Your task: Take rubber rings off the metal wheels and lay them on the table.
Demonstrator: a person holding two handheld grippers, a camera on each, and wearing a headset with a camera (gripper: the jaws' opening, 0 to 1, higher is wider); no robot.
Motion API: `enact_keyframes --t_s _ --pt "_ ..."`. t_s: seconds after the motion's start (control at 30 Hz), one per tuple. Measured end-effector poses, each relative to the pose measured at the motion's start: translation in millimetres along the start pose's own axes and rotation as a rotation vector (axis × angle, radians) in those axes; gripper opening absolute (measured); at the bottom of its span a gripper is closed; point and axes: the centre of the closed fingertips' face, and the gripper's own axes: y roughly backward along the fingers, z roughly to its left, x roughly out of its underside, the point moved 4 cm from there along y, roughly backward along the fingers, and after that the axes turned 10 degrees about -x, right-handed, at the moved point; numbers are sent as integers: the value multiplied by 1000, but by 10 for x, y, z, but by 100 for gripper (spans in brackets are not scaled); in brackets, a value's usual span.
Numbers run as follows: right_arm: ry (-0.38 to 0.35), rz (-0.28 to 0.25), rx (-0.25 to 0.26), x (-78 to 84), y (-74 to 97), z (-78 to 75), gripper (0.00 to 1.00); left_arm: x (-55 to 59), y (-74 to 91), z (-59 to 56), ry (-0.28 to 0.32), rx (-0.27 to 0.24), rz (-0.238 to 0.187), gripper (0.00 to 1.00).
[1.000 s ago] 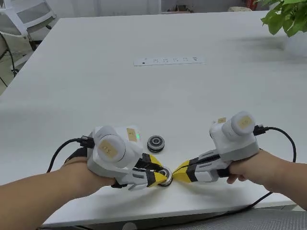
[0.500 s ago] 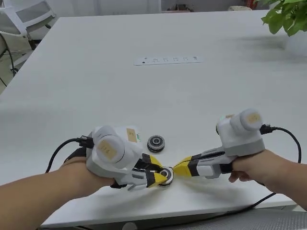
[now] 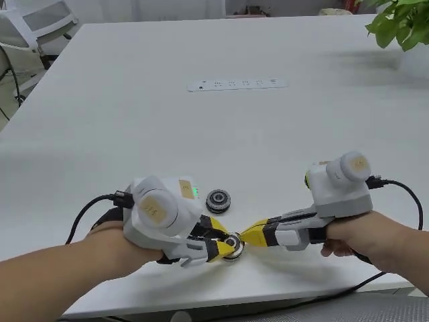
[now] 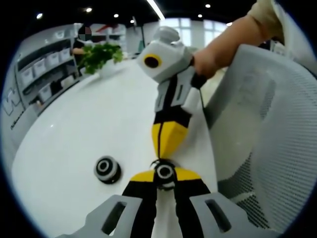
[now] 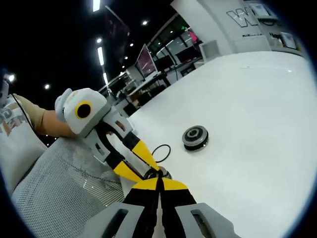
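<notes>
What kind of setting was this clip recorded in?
Probably an office or lab workspace: a large white table with a power strip, a mesh office chair, and shelves of storage bins.

A metal wheel [image 3: 232,245] is sitting between the left gripper [image 3: 222,240] and right gripper [image 3: 248,236], near the table [image 3: 134,121] edge. A second wheel [image 3: 218,200] is lying just behind it.

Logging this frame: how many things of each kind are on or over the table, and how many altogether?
Metal wheels: 2, the loose wheel and the held wheel in the left gripper.
Grippers: 2, counting the right gripper.
Power strips: 1, the power strip.
Plants: 1, the plant.
Total: 6.
</notes>
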Motion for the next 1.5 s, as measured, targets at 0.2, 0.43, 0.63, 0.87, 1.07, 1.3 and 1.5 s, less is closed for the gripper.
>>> enact_keyframes --t_s 0.2,0.43,0.63,0.87,1.07,1.3,1.5 --pt "-1 8 -20 -1 -10 -5 0 2 -1 3 1 -1 -1 12" --pt "-2 10 -29 -7 -24 -10 0 3 -2 4 2 -1 -2 12" --pt "-3 4 -70 -19 -61 45 0 1 -3 -2 1 0 -5 12" --pt "10 3 -82 -19 -75 70 0 3 -5 -4 6 -2 -11 12" --pt "43 10 -55 -19 -41 25 0 -2 -9 0 23 -8 -15 13" --pt "62 19 -46 -25 -36 -2 0 -8 -8 0 27 -2 -15 14" --pt "67 15 -52 -42 -31 -5 0 -11 13 10 23 9 -7 17"
